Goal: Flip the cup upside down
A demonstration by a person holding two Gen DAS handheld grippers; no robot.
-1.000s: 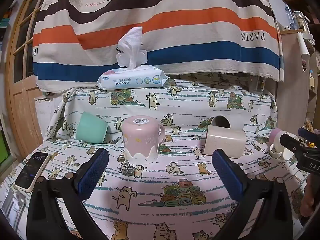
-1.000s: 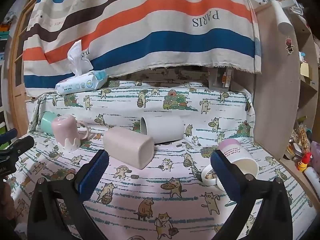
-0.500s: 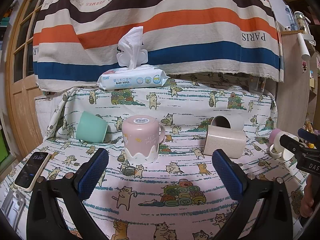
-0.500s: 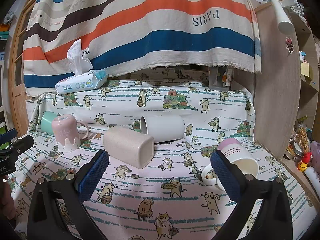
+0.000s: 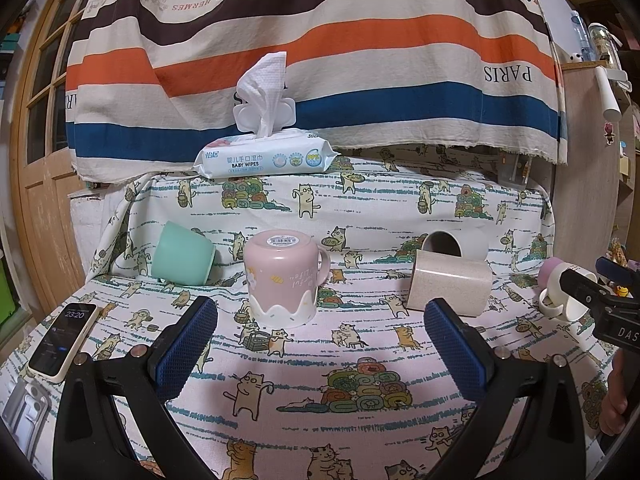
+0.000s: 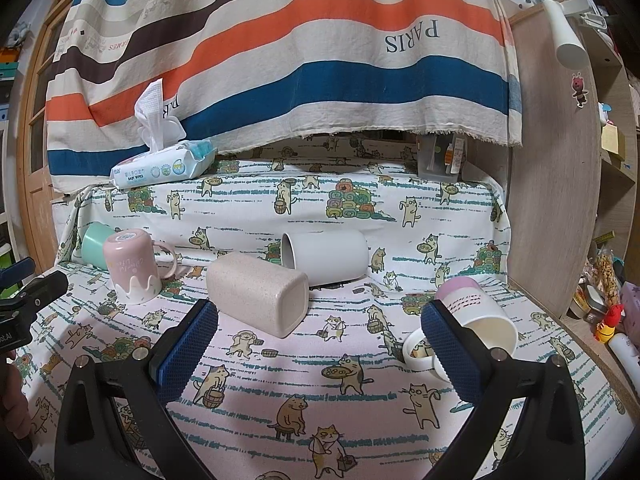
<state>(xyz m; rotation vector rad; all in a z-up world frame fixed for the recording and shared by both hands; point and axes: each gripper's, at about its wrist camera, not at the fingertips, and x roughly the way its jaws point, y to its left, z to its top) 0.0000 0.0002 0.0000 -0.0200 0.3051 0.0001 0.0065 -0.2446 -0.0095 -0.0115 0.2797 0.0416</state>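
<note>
One pink cup [image 5: 286, 278] stands inverted.

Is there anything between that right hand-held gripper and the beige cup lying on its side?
Nothing visible. The right hand-held gripper is open, and only bare cat-print cloth lies between it and the beige cup. The white cup lies behind the beige one, and the purple-bottomed cup lies off to the right.

Striped cloth [image 5: 312, 40] printed "HERMES" and "PARIS" hangs as the backdrop. Below it, a cat-print cover [image 5: 320, 360] drapes the raised ledge and the flat surface. Left of the cloth, a wooden door with glass panes [image 5: 36, 152]. Right of it, a wood-grain cabinet panel [image 6: 556, 200], then cluttered shelves [image 6: 616, 148].
</note>
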